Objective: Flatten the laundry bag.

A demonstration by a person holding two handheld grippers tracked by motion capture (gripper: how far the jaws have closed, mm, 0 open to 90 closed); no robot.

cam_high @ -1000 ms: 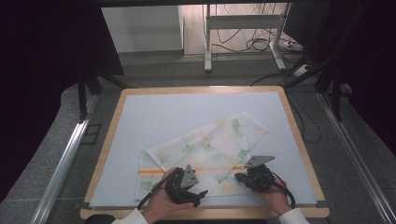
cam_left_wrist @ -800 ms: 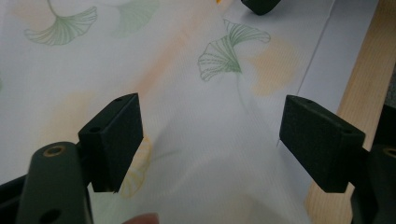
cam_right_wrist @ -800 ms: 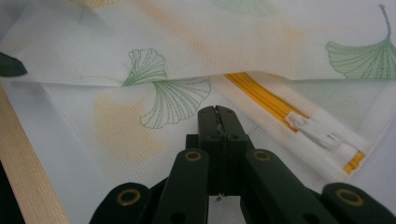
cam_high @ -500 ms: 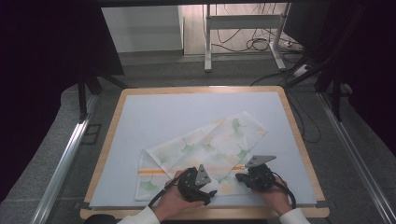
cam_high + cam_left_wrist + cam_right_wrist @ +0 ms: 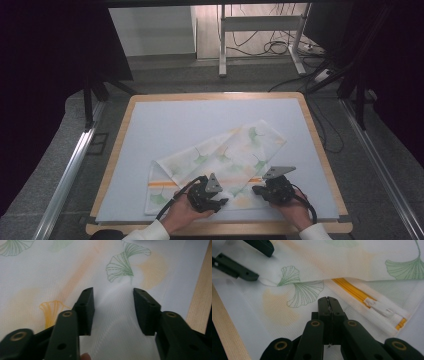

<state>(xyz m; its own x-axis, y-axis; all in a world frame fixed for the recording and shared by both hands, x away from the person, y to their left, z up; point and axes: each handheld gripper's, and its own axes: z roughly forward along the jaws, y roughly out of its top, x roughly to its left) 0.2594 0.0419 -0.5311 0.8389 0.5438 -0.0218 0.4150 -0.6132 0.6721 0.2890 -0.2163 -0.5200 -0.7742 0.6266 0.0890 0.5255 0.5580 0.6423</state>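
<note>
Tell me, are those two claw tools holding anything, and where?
The left gripper is open around a raised fold of the mesh bag, not clamped. The right gripper is shut; whether it pinches mesh is unclear.

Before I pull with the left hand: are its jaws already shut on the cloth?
No, the left gripper stands open, its jaws apart with a raised fold of the white leaf-print cloth between them.

The mesh bag [image 5: 220,160] lies on the worktop [image 5: 170,120], toward its near right part. The left claw [image 5: 220,204] sits on the bag's near edge; the right claw [image 5: 256,190] sits just right of it, on the bag's near right corner, beside the zipper [image 5: 372,303].
</note>
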